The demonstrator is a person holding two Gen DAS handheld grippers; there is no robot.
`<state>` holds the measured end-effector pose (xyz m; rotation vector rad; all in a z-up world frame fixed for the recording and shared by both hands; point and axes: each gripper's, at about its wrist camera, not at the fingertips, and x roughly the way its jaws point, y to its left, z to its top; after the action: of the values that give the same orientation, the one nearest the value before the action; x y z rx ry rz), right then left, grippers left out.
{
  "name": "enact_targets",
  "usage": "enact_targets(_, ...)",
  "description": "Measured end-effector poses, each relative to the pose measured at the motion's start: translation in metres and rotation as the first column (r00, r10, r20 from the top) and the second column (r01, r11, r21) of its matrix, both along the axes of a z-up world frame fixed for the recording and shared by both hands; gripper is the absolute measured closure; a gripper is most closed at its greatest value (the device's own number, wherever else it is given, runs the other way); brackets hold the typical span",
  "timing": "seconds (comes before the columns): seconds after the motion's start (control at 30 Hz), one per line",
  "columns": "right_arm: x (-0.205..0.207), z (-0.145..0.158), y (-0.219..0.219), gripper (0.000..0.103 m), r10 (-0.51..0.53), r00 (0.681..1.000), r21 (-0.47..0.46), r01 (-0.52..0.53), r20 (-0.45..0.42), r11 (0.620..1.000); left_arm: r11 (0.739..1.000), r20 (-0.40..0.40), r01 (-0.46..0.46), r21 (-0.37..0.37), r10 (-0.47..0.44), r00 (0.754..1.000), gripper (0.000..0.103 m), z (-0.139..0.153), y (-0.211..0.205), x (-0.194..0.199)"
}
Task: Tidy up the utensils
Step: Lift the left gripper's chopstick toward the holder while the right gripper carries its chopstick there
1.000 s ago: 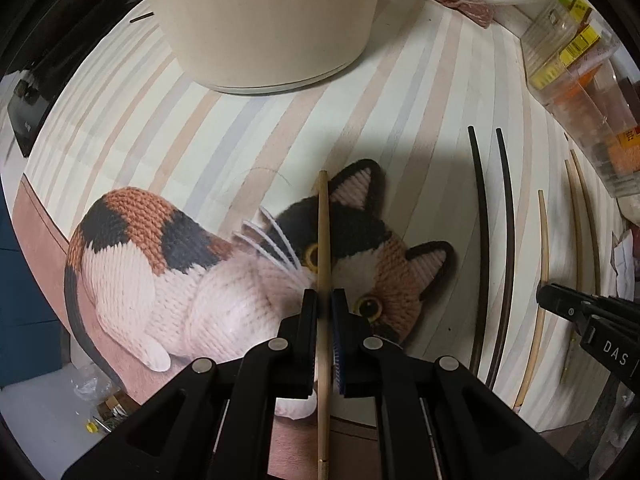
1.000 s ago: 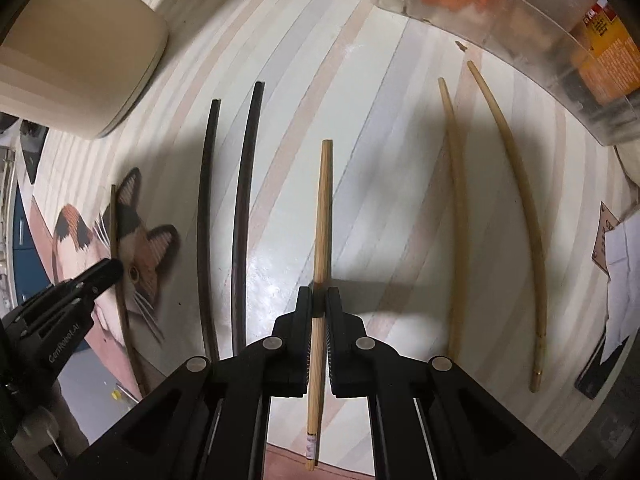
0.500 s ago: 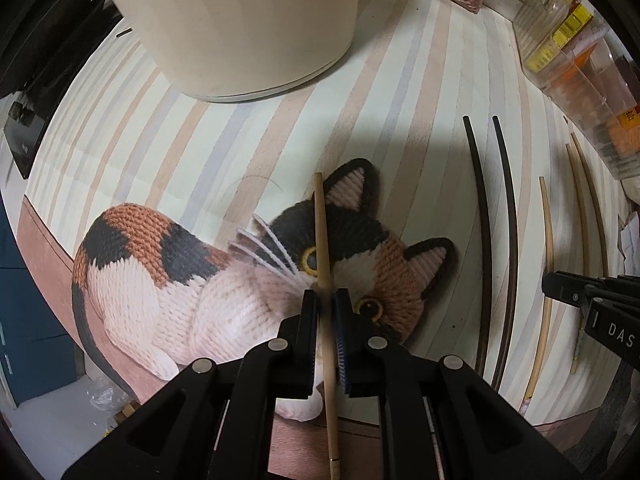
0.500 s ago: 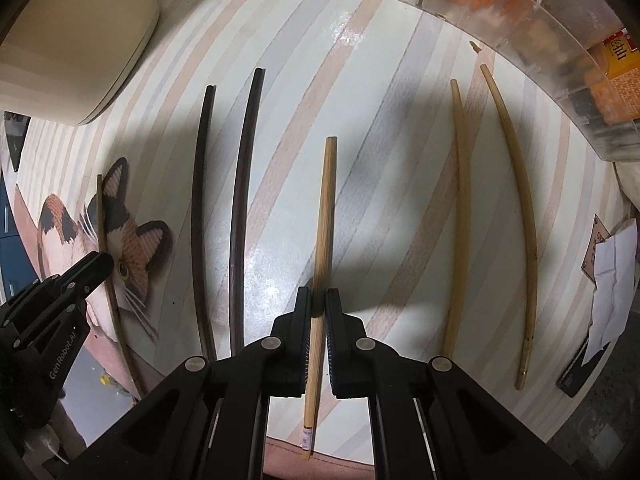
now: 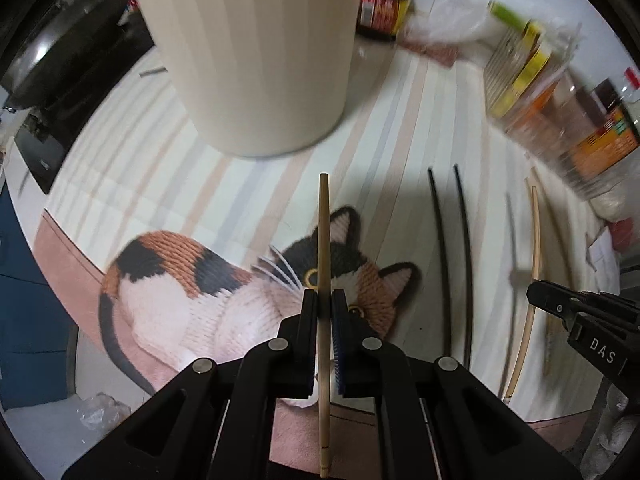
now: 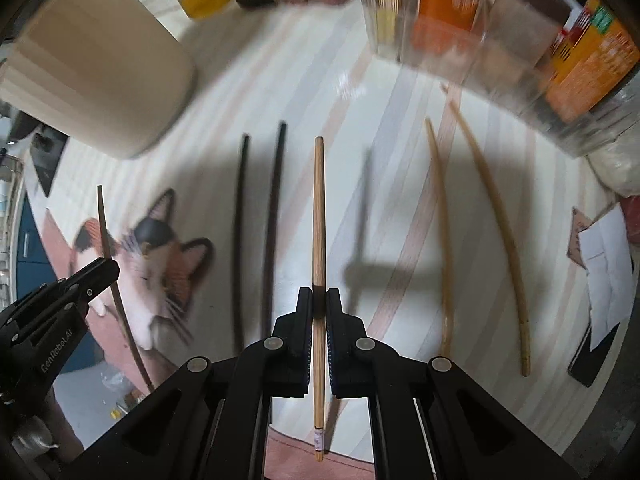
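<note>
My left gripper (image 5: 325, 300) is shut on a light wooden chopstick (image 5: 324, 240) and holds it above the cat picture (image 5: 240, 292) on the striped mat. My right gripper (image 6: 319, 298) is shut on another wooden chopstick (image 6: 319, 216), lifted above the mat; its shadow falls to the right. Two dark chopsticks (image 6: 256, 232) lie left of it and two tan chopsticks (image 6: 472, 216) lie right of it on the mat. A tall cream ribbed container (image 5: 248, 52) stands behind the cat, also at upper left in the right wrist view (image 6: 96, 68).
Clear boxes with orange and yellow packets (image 6: 500, 28) stand at the back right. A dark sauce bottle (image 5: 380, 0) stands behind the container. Papers (image 6: 604, 260) lie at the right edge. A black cooktop (image 5: 60, 80) is at far left.
Both grippers have risen with their chopsticks, which now hang clear above the mat. The views have tilted up, so the container and boxes appear larger.
</note>
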<state>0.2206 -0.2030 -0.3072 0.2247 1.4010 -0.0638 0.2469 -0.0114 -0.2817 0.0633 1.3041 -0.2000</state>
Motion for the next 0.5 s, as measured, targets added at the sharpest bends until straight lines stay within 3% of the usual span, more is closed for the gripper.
enact_targets(0.27,-0.007,0.068,0.005,0.097,-0.013,0.979,0.048,0.004,0.205,0.999,0.998,0.145,-0.002,-0.058,0.010,0.989,0.099,0.068,0.025,-0.013)
enact_targets(0.4,0.005,0.122,0.009,0.097,-0.021,0.938,0.084,-0.008,0.347,0.996,0.992,0.243,0.000,-0.125,0.031,0.970,0.099,0.120,0.029,-0.002)
enact_targets(0.5,0.020,0.167,0.008,0.097,-0.031,0.898,0.107,-0.018,0.438,0.994,0.981,0.334,0.008,-0.195,0.059,0.941,0.099,0.172,0.031,0.011)
